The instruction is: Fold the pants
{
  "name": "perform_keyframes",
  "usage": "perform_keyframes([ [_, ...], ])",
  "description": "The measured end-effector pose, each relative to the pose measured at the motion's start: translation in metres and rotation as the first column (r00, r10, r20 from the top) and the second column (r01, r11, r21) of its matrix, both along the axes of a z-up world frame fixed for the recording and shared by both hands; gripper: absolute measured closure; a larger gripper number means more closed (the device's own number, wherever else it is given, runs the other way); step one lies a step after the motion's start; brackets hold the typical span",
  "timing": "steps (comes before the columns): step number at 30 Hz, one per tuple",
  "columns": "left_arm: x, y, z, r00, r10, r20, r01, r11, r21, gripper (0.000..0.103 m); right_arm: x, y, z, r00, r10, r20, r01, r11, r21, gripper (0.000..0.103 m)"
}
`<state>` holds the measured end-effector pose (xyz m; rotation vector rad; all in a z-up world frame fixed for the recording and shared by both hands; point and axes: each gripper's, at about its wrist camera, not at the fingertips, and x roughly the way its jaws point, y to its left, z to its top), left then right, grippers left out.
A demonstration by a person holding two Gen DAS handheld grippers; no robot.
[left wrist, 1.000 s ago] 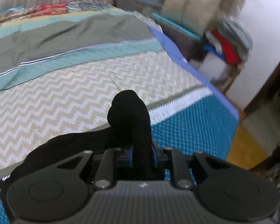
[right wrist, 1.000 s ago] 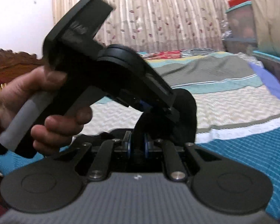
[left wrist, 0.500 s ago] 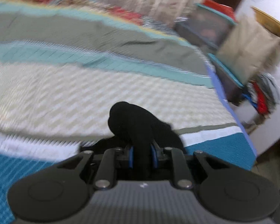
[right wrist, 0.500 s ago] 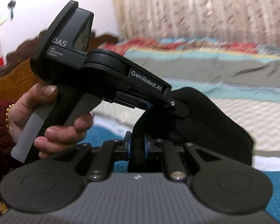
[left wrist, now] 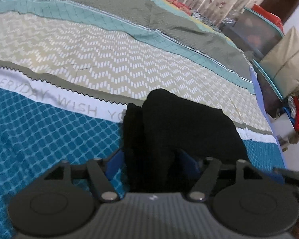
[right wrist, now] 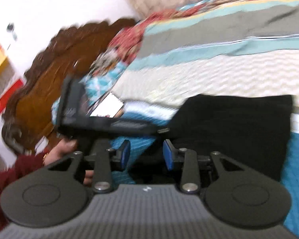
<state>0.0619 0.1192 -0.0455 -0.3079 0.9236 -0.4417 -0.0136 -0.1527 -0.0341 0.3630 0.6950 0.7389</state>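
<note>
on the bedspread (left wrist: 73, 45), 1 black pants (left wrist: 181, 123) between 2 grippers' just-opening, spread jaws.

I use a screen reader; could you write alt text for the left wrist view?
Black pants lie bunched on a striped, patterned bedspread, between the open blue-padded fingers of the left tool, which has just been opening. Storage boxes stand beyond the bed's right edge.

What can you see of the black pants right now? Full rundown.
The black pants are plain, soft, matte fabric with no visible detail, bunched into a folded heap on the patterned bedspread, over its blue checked band and white lettered stripe. Part of the cloth lies between the left gripper's blue pads, which have just been opening. The right gripper, also just opening, stands at the pants' near edge, nothing pinched.
</note>
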Motion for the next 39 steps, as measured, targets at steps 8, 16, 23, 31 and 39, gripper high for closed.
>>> perform_keyframes([
  [8,-0.037,-0.003,-0.007,1.0,-0.006,0.021,0.004,0.996,0.086,0.03,0.002,-0.014,-0.023,0.995,-0.026,-0.094,0.023,0.999,-0.043,0.069],
  [16,-0.054,0.019,-0.005,1.0,0.026,0.004,-0.027,0.996,0.081,0.025,-0.01,0.025,-0.052,0.915,0.279,-0.292,-0.342,0.92,-0.191,0.067],
  [23,-0.061,0.027,0.022,0.996,0.052,0.066,-0.055,0.997,0.047,0.022,-0.033,-0.008,-0.036,0.943,0.235,-0.236,-0.289,0.931,-0.225,0.067],
  [31,-0.051,-0.003,0.011,1.0,-0.016,0.001,0.015,0.997,0.079,0.03,-0.065,-0.059,-0.003,0.997,0.07,0.035,-0.051,0.918,-0.394,0.066],
  [39,-0.046,0.0,0.004,0.999,-0.005,-0.052,0.006,1.0,0.01,0.085,-0.052,-0.028,-0.029,0.986,0.091,0.137,0.005,0.818,-0.576,0.097],
])
